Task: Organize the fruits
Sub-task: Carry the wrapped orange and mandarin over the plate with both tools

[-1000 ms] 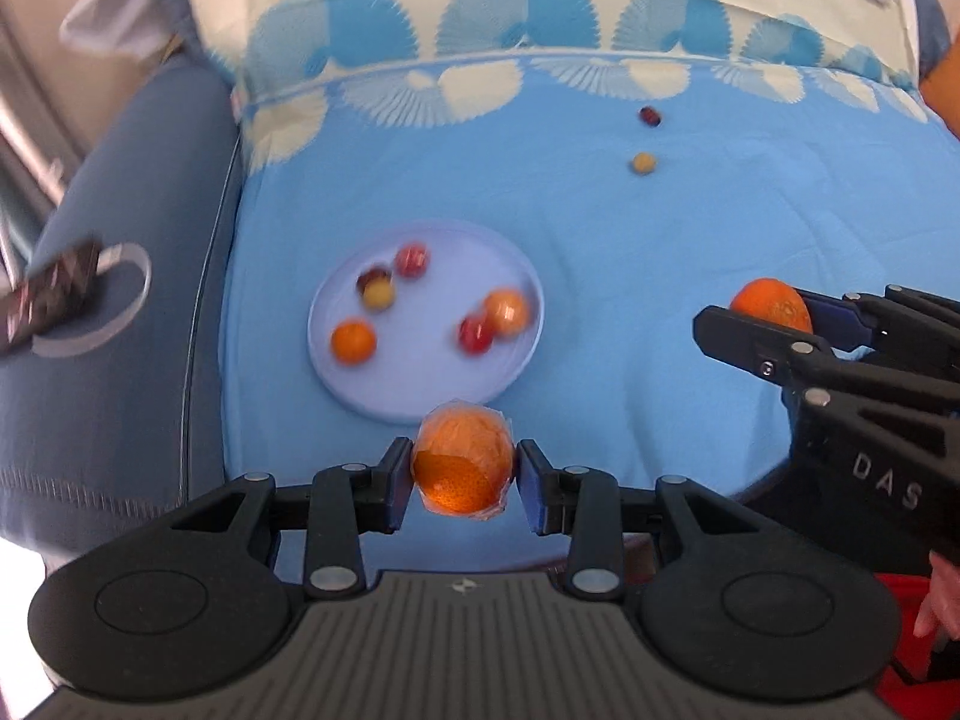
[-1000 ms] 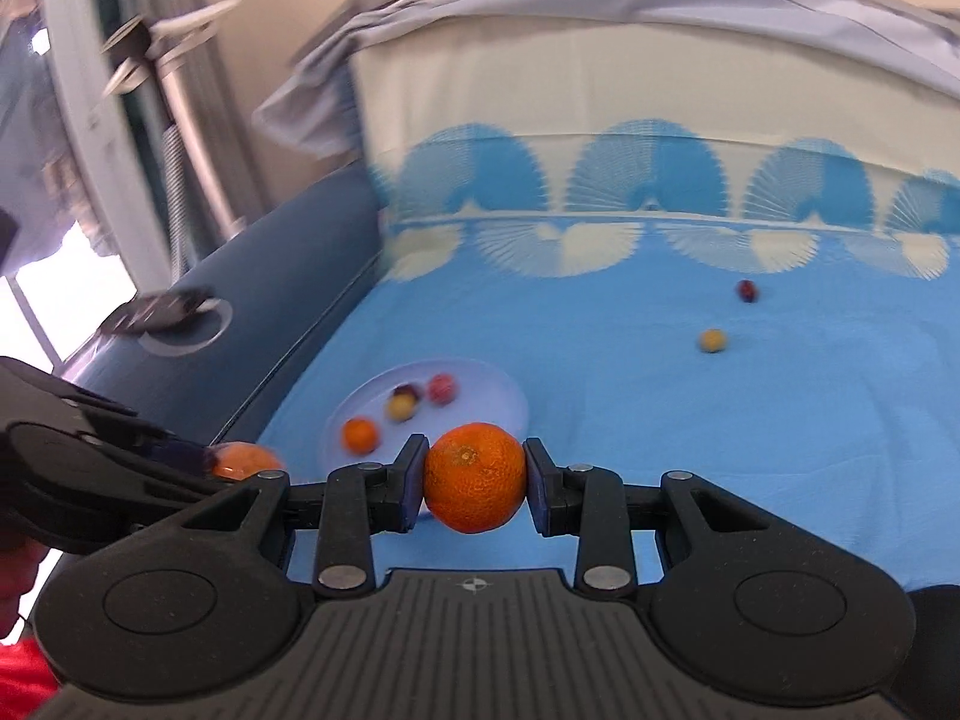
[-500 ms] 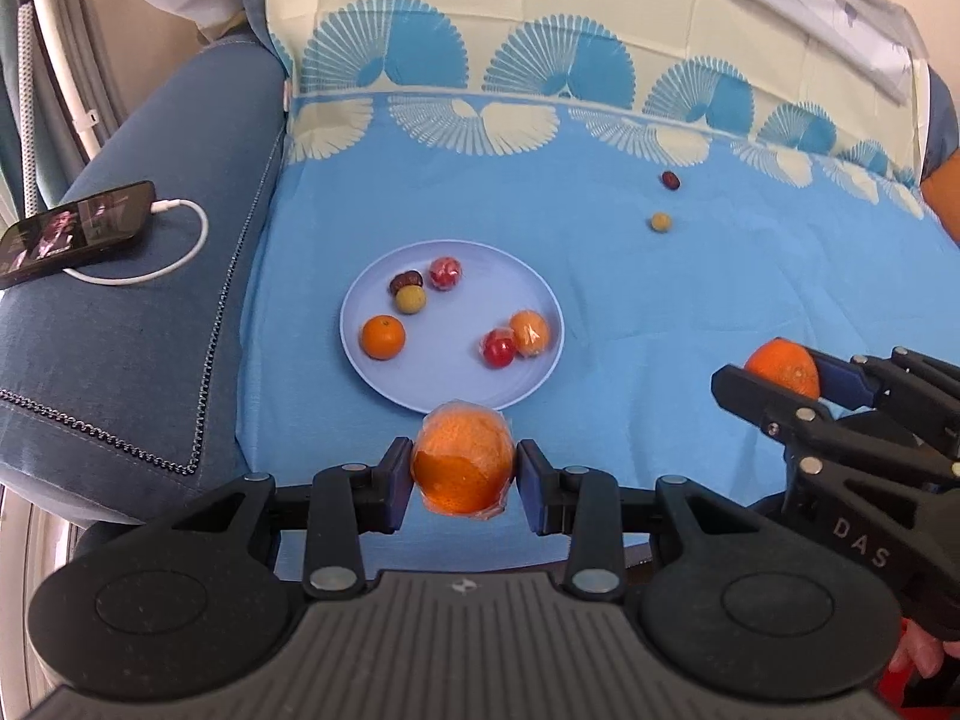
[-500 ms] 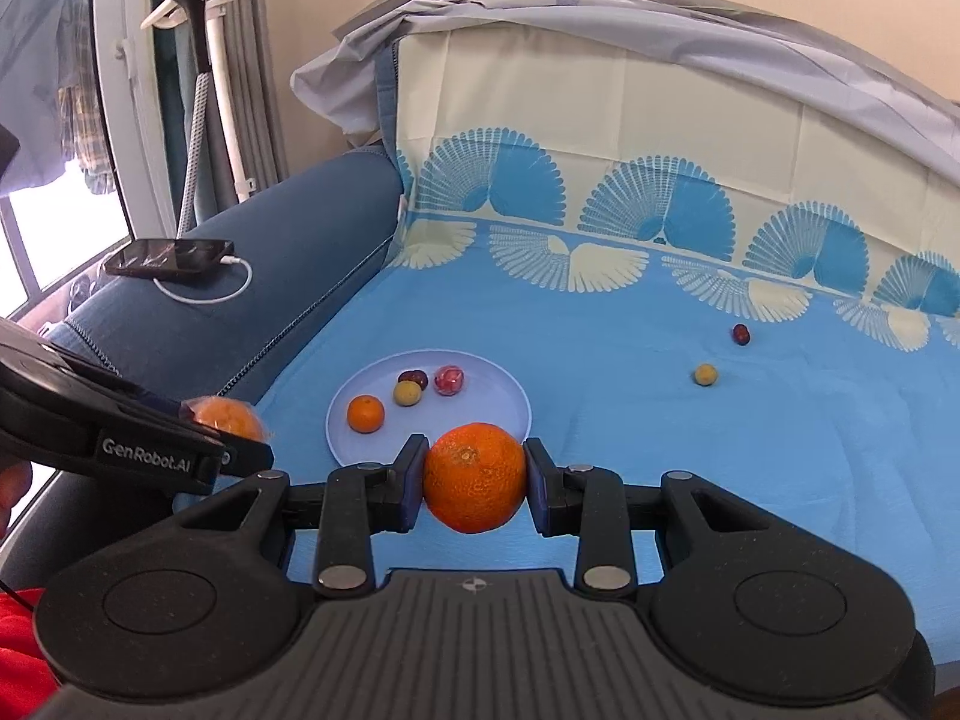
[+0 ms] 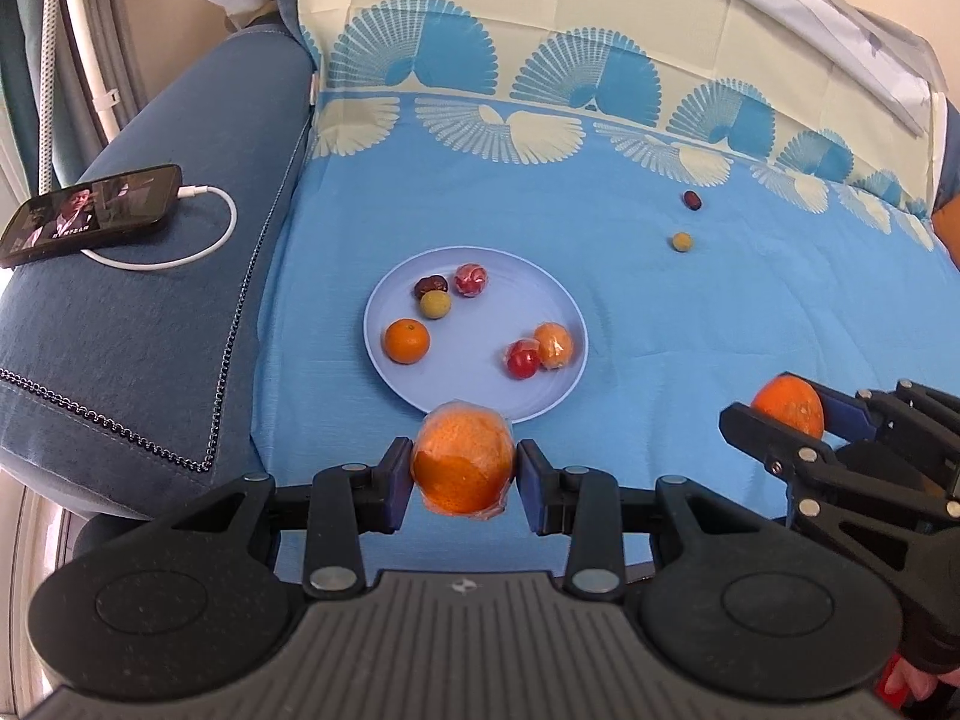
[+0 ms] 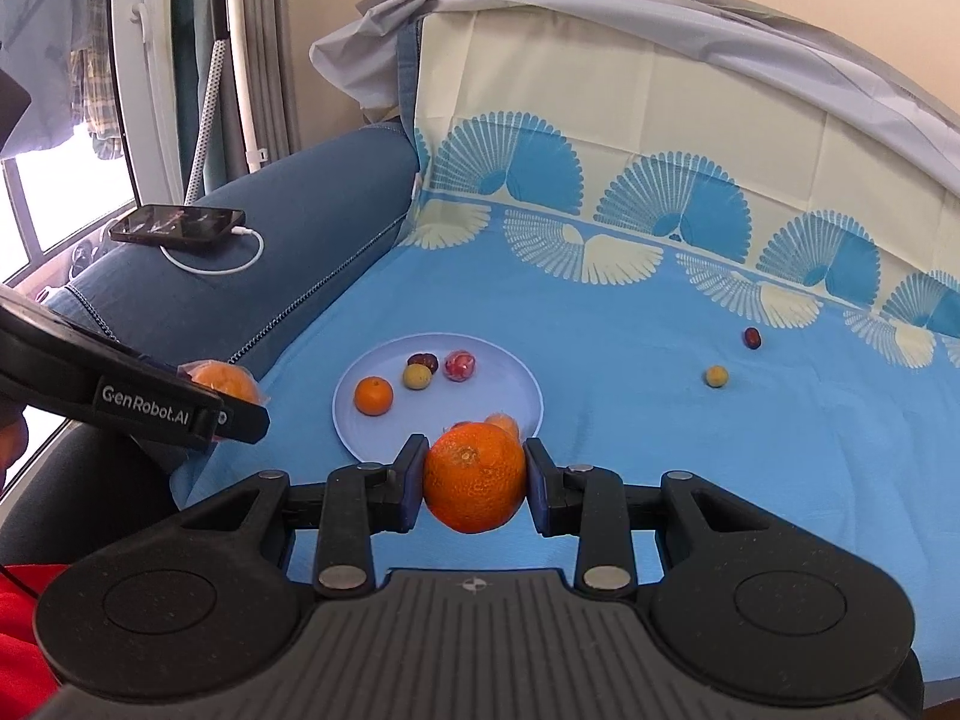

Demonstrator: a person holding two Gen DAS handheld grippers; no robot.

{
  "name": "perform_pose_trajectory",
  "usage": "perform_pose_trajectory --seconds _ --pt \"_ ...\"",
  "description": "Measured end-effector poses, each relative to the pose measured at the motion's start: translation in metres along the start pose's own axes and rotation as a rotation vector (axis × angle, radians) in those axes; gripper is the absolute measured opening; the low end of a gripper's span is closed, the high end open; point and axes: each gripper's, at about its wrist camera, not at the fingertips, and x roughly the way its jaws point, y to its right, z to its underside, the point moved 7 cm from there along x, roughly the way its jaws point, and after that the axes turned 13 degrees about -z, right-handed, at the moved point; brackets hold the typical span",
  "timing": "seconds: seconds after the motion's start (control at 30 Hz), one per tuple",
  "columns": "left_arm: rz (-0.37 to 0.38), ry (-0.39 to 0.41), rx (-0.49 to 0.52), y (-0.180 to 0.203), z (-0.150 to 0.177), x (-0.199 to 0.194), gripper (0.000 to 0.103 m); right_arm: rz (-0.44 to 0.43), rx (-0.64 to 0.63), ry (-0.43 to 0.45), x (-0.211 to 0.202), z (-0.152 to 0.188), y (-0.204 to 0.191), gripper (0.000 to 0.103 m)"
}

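My left gripper (image 5: 463, 474) is shut on a plastic-wrapped orange (image 5: 462, 463), held just in front of the near rim of a pale blue plate (image 5: 480, 324). The plate holds several small fruits, among them a small orange (image 5: 407, 341) and a wrapped red fruit (image 5: 471, 280). My right gripper (image 6: 474, 483) is shut on a bare orange (image 6: 474, 477), also near the plate's front edge (image 6: 354, 438). Each gripper shows in the other's view: the right one (image 5: 780, 420), the left one (image 6: 231, 399). A dark red fruit (image 5: 692, 200) and a yellowish fruit (image 5: 682, 242) lie loose on the blue sheet.
A phone (image 5: 90, 213) with a white charging cable (image 5: 204, 240) lies on the dark blue sofa arm at the left. The patterned sheet rises up the sofa back (image 6: 660, 138). A window and a white stand (image 6: 234, 60) are at the far left.
Both grippers have pulled back and up from the plate, holding their oranges. The plate and loose fruits look farther away, and the phone has come into full view.
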Motion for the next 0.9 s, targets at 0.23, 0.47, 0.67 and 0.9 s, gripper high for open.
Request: perform_pose_trajectory --seconds 0.23,0.47,0.67,0.9 --pt "-0.014 0.01 -0.016 -0.009 -0.015 0.008 0.041 -0.003 -0.015 -0.007 0.008 -0.006 -0.001 0.035" --pt "-0.044 0.024 -0.06 -0.026 -0.041 0.023 0.041 -0.027 -0.048 -0.018 0.029 -0.023 -0.006 0.036" --pt "-0.063 0.002 -0.103 -0.041 -0.064 0.05 0.041 -0.065 -0.07 -0.064 0.058 -0.03 -0.005 0.036" --pt "-0.051 -0.079 -0.088 -0.029 -0.077 0.103 0.041 -0.083 -0.039 -0.152 0.116 -0.028 0.013 0.036"
